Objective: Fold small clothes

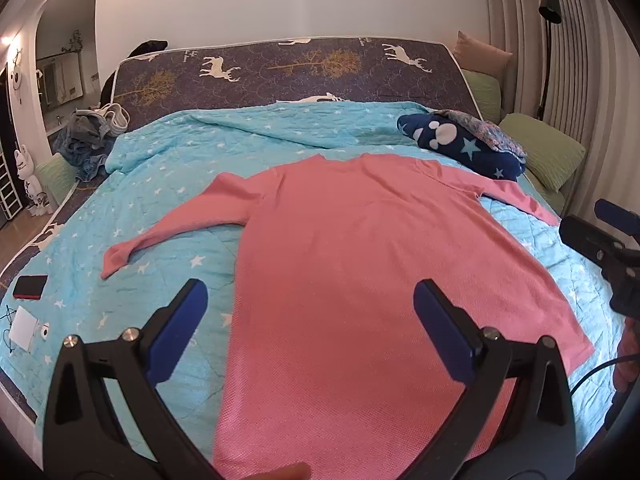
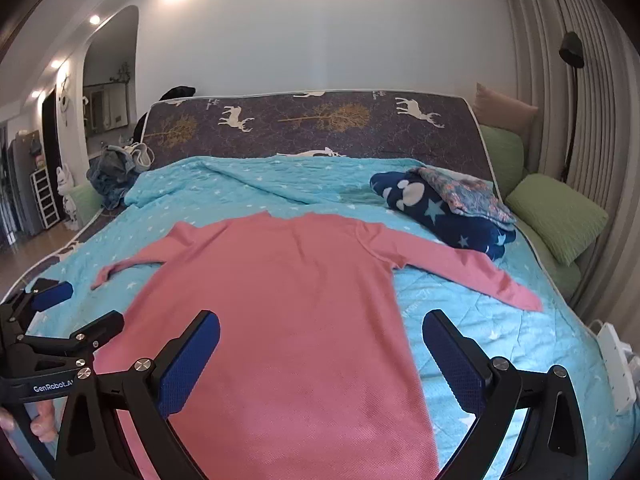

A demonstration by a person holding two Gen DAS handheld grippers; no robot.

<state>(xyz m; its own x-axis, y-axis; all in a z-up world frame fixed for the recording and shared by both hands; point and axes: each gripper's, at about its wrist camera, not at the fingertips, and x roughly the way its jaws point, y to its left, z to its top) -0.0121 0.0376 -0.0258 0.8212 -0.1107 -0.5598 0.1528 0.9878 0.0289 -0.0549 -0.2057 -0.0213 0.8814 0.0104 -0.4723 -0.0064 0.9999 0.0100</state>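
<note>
A pink long-sleeved top lies flat on the turquoise star-print blanket, collar toward the headboard and both sleeves spread out. My left gripper hovers open above the hem's left half, nothing between its blue pads. My right gripper hovers open above the hem's right half, also empty. In the left wrist view the right gripper shows at the right edge. In the right wrist view the left gripper shows at the left edge, with fingers of a hand below it.
A folded navy star blanket with a floral cloth on it lies near the right sleeve. Green pillows line the right side. A clothes heap sits far left. A red-edged phone and white items lie left; a power strip right.
</note>
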